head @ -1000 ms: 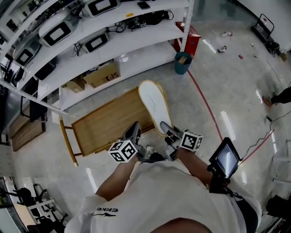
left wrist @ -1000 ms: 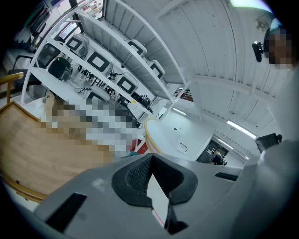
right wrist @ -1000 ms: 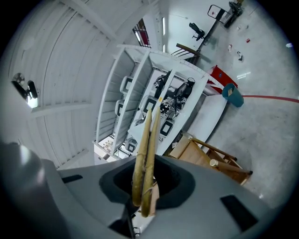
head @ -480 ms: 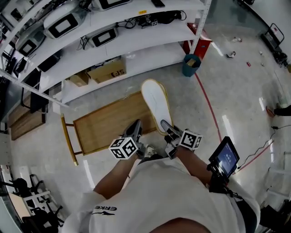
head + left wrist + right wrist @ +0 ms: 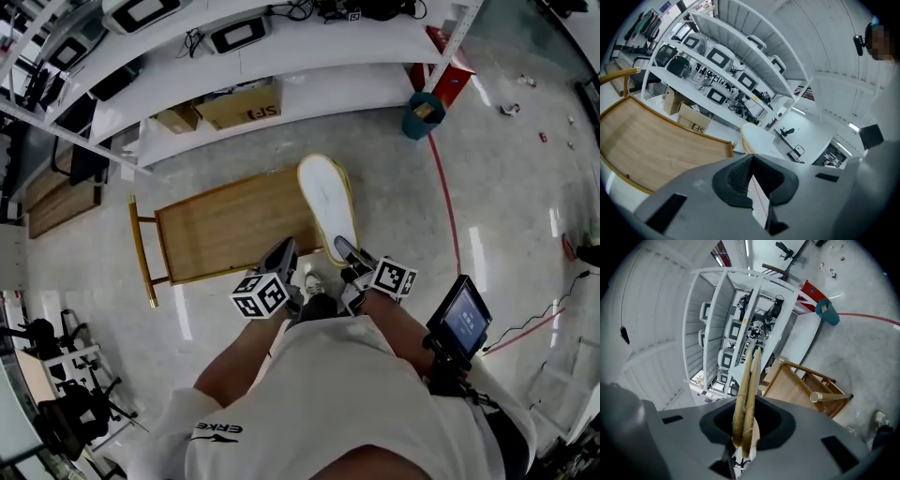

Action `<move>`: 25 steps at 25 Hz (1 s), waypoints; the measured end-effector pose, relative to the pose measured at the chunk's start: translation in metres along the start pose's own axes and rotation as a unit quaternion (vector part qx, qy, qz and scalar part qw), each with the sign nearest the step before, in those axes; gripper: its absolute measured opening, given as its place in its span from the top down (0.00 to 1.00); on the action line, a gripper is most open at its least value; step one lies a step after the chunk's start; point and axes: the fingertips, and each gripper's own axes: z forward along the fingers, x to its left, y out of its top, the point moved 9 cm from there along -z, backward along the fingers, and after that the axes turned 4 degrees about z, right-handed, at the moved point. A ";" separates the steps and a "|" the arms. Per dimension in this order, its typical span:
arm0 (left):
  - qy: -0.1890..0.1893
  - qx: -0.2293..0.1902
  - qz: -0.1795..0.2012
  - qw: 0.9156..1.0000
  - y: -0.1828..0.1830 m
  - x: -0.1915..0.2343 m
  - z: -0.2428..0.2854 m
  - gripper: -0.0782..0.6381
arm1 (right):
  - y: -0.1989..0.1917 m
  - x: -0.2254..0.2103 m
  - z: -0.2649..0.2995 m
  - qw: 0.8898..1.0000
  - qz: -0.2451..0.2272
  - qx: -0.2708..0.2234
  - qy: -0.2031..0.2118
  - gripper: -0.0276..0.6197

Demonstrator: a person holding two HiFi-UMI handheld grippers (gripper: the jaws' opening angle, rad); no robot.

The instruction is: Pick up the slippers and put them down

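Right gripper pinches the heel end of 2 slippers, stacked flat so 1 narrow grip carries both, over the wooden cart's end; left gripper near-closed, empty.

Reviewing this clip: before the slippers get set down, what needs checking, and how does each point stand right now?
1. Right gripper clamped on the slippers: ok.
2. Both slippers pinched together, soles upright between the jaws: ok.
3. Left gripper holds nothing and is apart from the slippers: ok.
4. Wooden tray table has a bare top to receive them: ok.
5. Slippers fully over the table rather than past its right edge: cannot tell.
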 end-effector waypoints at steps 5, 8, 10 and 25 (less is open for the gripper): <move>0.016 0.016 -0.004 1.000 -0.007 0.013 0.001 0.89 | -0.010 -0.017 0.012 1.000 0.014 0.021 -0.014 0.85; 0.023 0.024 -0.007 0.999 -0.009 0.018 0.001 0.89 | -0.014 -0.027 0.018 0.999 0.025 0.030 -0.025 0.85; 0.026 0.031 -0.008 0.999 -0.011 0.023 0.001 0.89 | -0.018 -0.034 0.022 0.998 0.030 0.036 -0.032 0.85; 0.042 0.065 -0.007 0.997 -0.022 0.037 0.016 0.89 | -0.026 -0.080 0.043 0.994 0.069 0.052 -0.061 0.85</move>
